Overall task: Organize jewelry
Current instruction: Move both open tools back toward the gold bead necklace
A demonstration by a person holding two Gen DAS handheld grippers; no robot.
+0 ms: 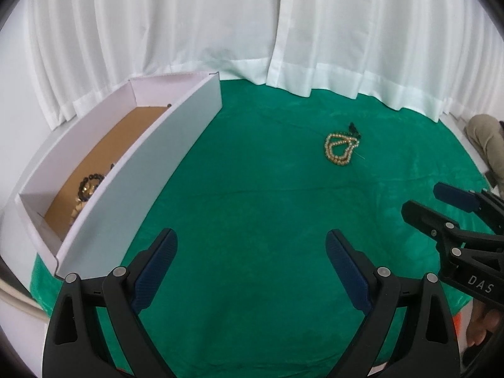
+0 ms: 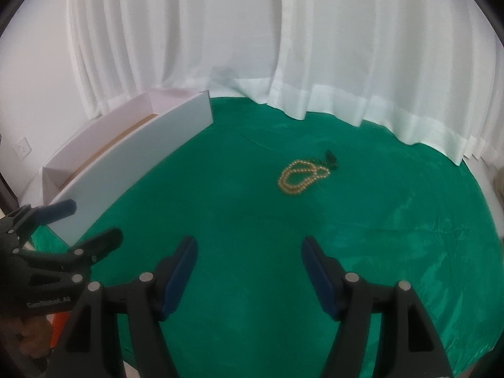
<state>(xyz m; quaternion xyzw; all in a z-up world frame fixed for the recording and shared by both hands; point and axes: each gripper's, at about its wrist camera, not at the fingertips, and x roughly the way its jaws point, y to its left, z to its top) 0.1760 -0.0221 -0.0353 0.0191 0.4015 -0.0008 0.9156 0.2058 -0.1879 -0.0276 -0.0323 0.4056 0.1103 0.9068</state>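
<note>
left claw: jaws spread wide, nothing between the blue pads, hovering over the green cloth.
right claw: also wide open, empty, over the same cloth; it shows at the right edge of the left wrist view, just beside the left claw.
pearl necklace: gold-toned beads, coiled in a double loop, flat on the cloth ahead of both claws; ahead and slightly right of the left claw, ahead and slightly right of the right claw. Well apart from either, touching neither.
black piece: small dark item at the far end of the necklace, touching or just beside it; too small to identify.
white box: long open cardboard tray with brown floor, ahead-left of the left claw, further left of the right claw, far end near the curtain.
beaded jewelry in box: dark beads with some pale ones, lying on the box floor toward its near end, partly hidden by the near wall.
white curtain: hangs behind the counter, hem resting on the cloth's far edge.
</note>
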